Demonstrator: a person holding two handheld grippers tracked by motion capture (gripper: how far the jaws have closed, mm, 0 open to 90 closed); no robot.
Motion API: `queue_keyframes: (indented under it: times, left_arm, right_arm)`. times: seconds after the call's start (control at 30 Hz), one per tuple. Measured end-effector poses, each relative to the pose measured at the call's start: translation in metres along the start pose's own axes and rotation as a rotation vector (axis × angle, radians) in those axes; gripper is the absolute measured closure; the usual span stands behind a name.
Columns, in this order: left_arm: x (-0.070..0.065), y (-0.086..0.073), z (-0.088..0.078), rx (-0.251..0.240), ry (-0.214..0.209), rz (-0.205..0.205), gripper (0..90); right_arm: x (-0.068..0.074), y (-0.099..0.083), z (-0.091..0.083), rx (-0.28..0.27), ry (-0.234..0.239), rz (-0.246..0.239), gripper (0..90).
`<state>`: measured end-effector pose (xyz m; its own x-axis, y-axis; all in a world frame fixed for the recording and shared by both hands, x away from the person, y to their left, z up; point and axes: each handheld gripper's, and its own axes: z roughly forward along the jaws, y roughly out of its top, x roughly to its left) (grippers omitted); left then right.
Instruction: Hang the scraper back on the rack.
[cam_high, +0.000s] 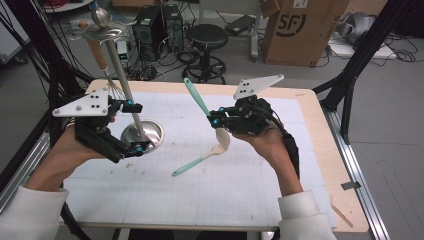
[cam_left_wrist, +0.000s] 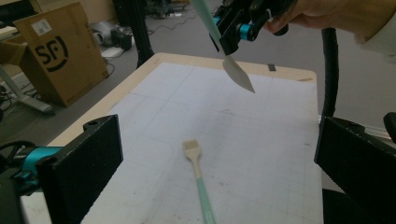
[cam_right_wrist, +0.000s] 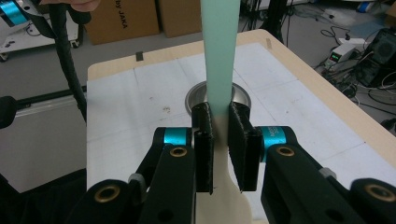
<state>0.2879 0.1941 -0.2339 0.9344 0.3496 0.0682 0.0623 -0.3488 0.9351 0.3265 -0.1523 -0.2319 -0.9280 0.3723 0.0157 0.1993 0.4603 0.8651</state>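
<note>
Nearest the person, two white-sleeved forearms enter over the counter (cam_high: 300, 107), a pale board covered by a gridded sheet. The right tool (cam_high: 216, 120) is clamped on a mint-handled spatula (cam_high: 197, 97) near where the handle meets the cream blade; it holds the spatula clear of the counter, handle slanting up and away, blade hanging down. In the right gripper view its pads (cam_right_wrist: 204, 154) press both flat sides of the spatula (cam_right_wrist: 219, 56), with no gap showing. The left tool (cam_high: 135, 127) is held above the counter with its jaws standing wide apart and nothing between them.

On the sheet between the two hands lies a second utensil, a small brush (cam_high: 195, 162) with a mint handle and pale bristles, just below the hanging blade and apart from it; the left gripper view sees this brush (cam_left_wrist: 196, 172) lengthwise, bristles pointing away.

Farther back stands a metal utensil stand (cam_high: 142, 132), with a round base, a leaning pole and a hanging disc on top; a whisk (cam_high: 97, 50) with a wooden handle hangs from it. Cardboard boxes, a stool and cables lie on the floor beyond.

The step in hand appears to be carrying the spatula to the stand. To do it well, keep the clamp firm, since the grip sits low on the handle. Raise the handle end toward the disc without striking the pole. The free left tool could steady the base.
</note>
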Motion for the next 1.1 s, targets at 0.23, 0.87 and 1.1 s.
queue_keyframes:
  times: [0.23, 0.87, 1.1]
  left_arm:
    - [0.005, 0.021, 0.015, 0.017, -0.016, -0.014, 1.7]
    - [0.007, 0.051, 0.060, 0.056, -0.037, -0.029, 1.7]
    - [0.007, 0.054, 0.069, 0.059, -0.043, -0.036, 10.4]
  right_arm:
    - [-0.001, 0.000, 0.001, 0.001, 0.003, -0.003, 80.6]
    - [0.002, 0.002, 0.004, -0.009, 0.006, 0.000, 80.6]
    - [0.001, 0.002, 0.006, -0.007, 0.010, -0.004, 80.6]
